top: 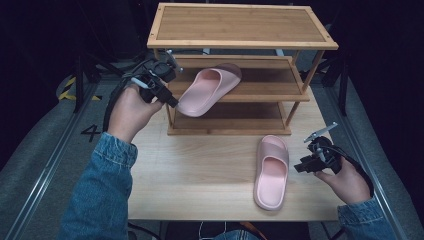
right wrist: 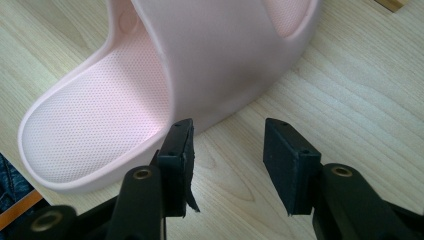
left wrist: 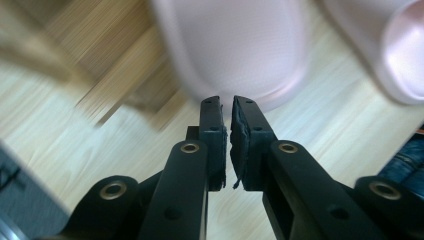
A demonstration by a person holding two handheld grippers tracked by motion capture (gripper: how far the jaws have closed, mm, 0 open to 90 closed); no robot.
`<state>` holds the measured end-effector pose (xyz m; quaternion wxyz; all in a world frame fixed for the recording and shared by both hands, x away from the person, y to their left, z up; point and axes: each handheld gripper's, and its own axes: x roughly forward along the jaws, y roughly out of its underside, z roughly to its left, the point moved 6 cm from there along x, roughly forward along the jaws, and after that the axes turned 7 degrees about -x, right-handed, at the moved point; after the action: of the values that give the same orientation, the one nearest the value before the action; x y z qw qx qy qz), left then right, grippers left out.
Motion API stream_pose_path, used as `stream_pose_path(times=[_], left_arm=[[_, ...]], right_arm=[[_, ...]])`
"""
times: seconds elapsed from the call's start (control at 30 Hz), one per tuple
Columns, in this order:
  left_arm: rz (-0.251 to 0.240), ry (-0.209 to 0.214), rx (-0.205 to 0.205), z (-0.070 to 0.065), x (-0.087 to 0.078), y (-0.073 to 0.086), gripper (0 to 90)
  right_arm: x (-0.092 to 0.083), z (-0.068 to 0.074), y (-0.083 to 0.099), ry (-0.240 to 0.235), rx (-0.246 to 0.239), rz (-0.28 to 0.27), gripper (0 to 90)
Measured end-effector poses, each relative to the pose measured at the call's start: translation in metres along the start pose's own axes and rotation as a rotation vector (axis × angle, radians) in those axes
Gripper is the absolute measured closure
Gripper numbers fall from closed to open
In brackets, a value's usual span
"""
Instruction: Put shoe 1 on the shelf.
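On the middle shelf [top: 260,85], left gripper [top: 172,102] pinches only the slipper [top: 207,90] heel rim, so it may slip; right gripper [top: 300,166] spread.

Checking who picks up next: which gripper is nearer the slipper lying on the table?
Right. The right gripper hovers open just beside the slipper on the table; the left gripper is at the shelf, shut on the other slipper.

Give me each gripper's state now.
Left gripper: shut on the heel rim of the pink slipper.
Right gripper: open, holding nothing.
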<state>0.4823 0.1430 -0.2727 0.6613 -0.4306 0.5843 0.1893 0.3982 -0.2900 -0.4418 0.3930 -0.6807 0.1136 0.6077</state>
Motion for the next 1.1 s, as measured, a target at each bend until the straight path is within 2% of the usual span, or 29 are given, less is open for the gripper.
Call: stream_pose_path(times=[0.17,0.3,0.37,0.47,0.57,0.63,0.9,0.93,0.97,1.1], left_arm=[[0.021,0.01,-0.022,0.007,0.011,0.002,85.9],[0.022,0.014,-0.021,0.009,0.017,0.0,85.9],[0.023,0.033,-0.006,0.006,0.022,-0.003,85.9],[0.03,0.044,0.004,0.0,0.025,-0.005,86.1],[0.016,0.082,0.028,-0.008,0.026,-0.009,86.1],[0.021,0.079,0.043,-0.013,0.028,-0.011,86.0],[-0.005,0.112,0.111,-0.04,0.039,-0.032,85.1],[0.002,0.112,0.093,-0.044,0.041,-0.034,84.5],[-0.005,0.117,0.119,-0.046,0.042,-0.038,84.3],[-0.013,0.125,0.126,-0.053,0.047,-0.047,83.9]], right_arm=[[0.001,0.0,0.001,-0.001,-0.003,0.006,55.6],[0.002,-0.001,0.001,-0.003,0.0,0.008,55.5],[0.002,-0.001,0.001,-0.004,0.005,0.01,55.5],[0.002,-0.001,0.001,-0.005,0.006,0.008,55.5],[0.002,-0.001,0.001,-0.002,0.007,0.009,55.5],[0.003,-0.002,0.002,-0.001,0.003,0.012,55.4],[0.004,-0.002,0.002,-0.007,0.005,0.014,55.3],[0.004,-0.002,0.002,-0.007,0.005,0.014,55.3],[0.004,-0.003,0.003,-0.006,0.004,0.014,55.3],[0.004,-0.003,0.003,-0.005,0.005,0.013,55.1]])
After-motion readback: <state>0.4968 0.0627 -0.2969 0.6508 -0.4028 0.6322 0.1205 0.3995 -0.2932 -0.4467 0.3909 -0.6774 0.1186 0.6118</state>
